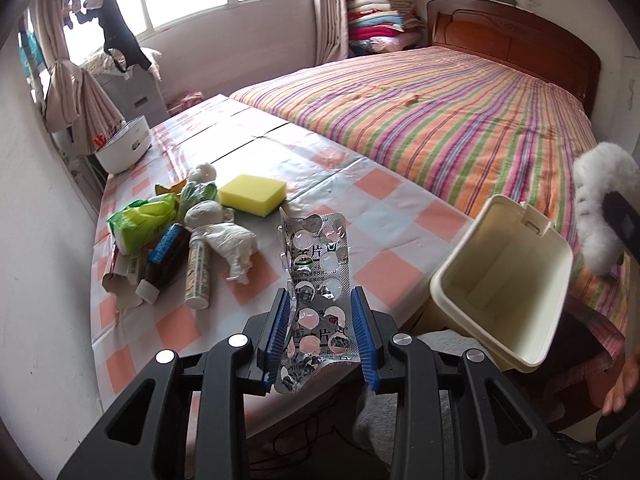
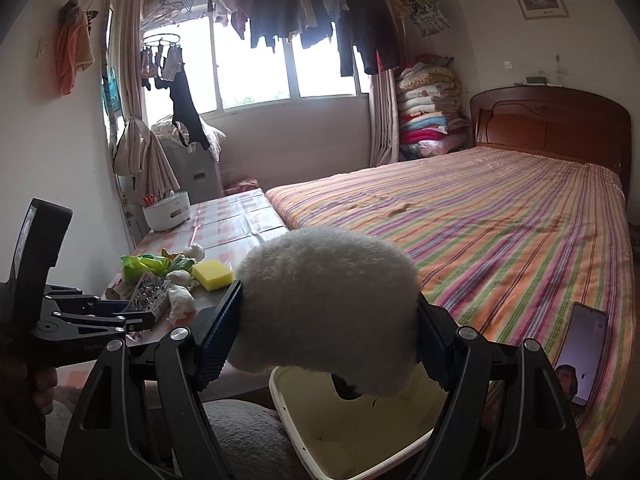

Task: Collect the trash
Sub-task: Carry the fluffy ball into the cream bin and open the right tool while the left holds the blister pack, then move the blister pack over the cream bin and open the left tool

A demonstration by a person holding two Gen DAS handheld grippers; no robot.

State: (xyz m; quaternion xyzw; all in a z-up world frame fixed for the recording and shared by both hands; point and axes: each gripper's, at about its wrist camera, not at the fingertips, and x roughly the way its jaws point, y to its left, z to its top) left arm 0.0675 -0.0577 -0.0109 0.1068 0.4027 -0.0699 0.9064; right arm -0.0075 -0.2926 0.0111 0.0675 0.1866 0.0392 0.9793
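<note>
My left gripper (image 1: 320, 300) is shut on a used silver blister pack (image 1: 318, 280), held upright above the table's near edge. It also shows in the right wrist view (image 2: 148, 294). My right gripper (image 2: 328, 312) is shut on a white fluffy thing (image 2: 328, 300), held above a cream bin (image 2: 352, 432). The bin (image 1: 504, 280) stands tilted and open to the right of the left gripper. A trash pile lies on the checked table (image 1: 360, 216): crumpled white tissue (image 1: 224, 232), green packet (image 1: 144, 220), dark bottle (image 1: 164, 256), a tube (image 1: 198, 272), torn carton (image 1: 124, 280).
A yellow sponge (image 1: 252, 194) lies beyond the pile. A white pot (image 1: 124, 148) stands at the table's far left. A striped bed (image 1: 460, 128) runs along the right, with a phone (image 2: 580, 348) on it. A wall is at the left.
</note>
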